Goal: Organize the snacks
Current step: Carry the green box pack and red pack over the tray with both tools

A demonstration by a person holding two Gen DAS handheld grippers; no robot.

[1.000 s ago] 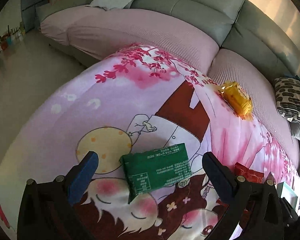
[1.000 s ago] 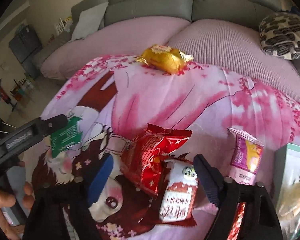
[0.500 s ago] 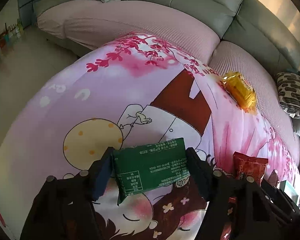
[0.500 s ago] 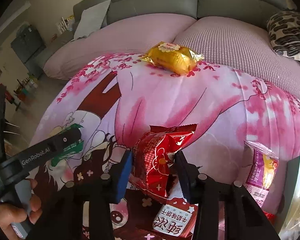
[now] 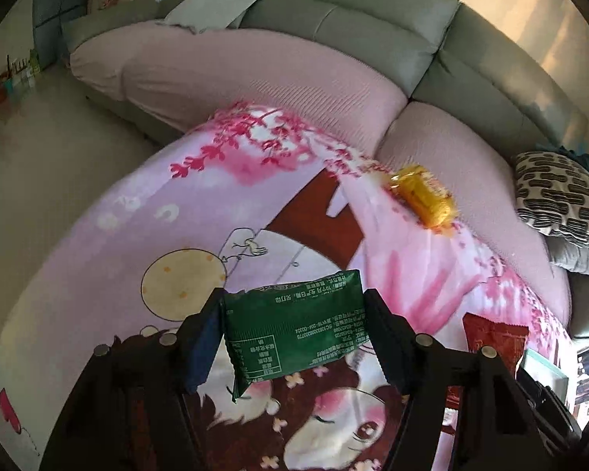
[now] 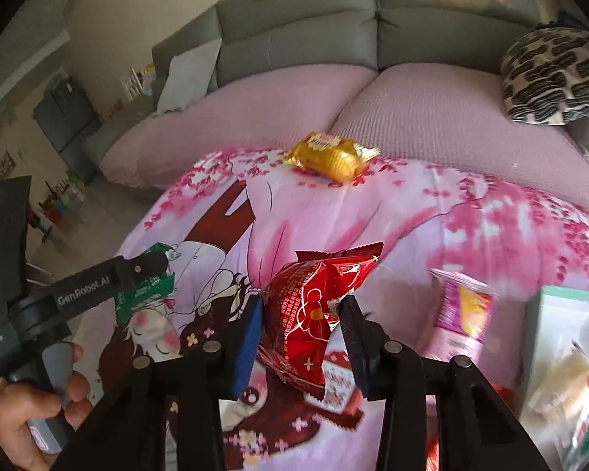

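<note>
A green snack packet (image 5: 294, 329) hangs just above the cartoon blanket (image 5: 157, 204), and my left gripper (image 5: 292, 302) is shut on it, pads pressing both short ends. In the right wrist view a red foil packet (image 6: 314, 298) sits crumpled between the pads of my right gripper (image 6: 301, 306), whose jaws are closing and pressing on it; it is lifted off the blanket. That view also shows the green packet (image 6: 145, 298) at the left, with a hand (image 6: 39, 404) on the left gripper's handle.
A yellow packet (image 6: 330, 155) lies at the blanket's far edge by the pink sofa seat (image 6: 432, 117). A white-and-red packet (image 6: 337, 384) lies below the red one, a pink pouch (image 6: 461, 314) and a pale box (image 6: 565, 353) to the right. A patterned cushion (image 5: 561, 196) sits far right.
Both grippers went from wide open to closed on their packets, left on the green one, right on the red one. Both then rose, lifting the packets off the blanket.
</note>
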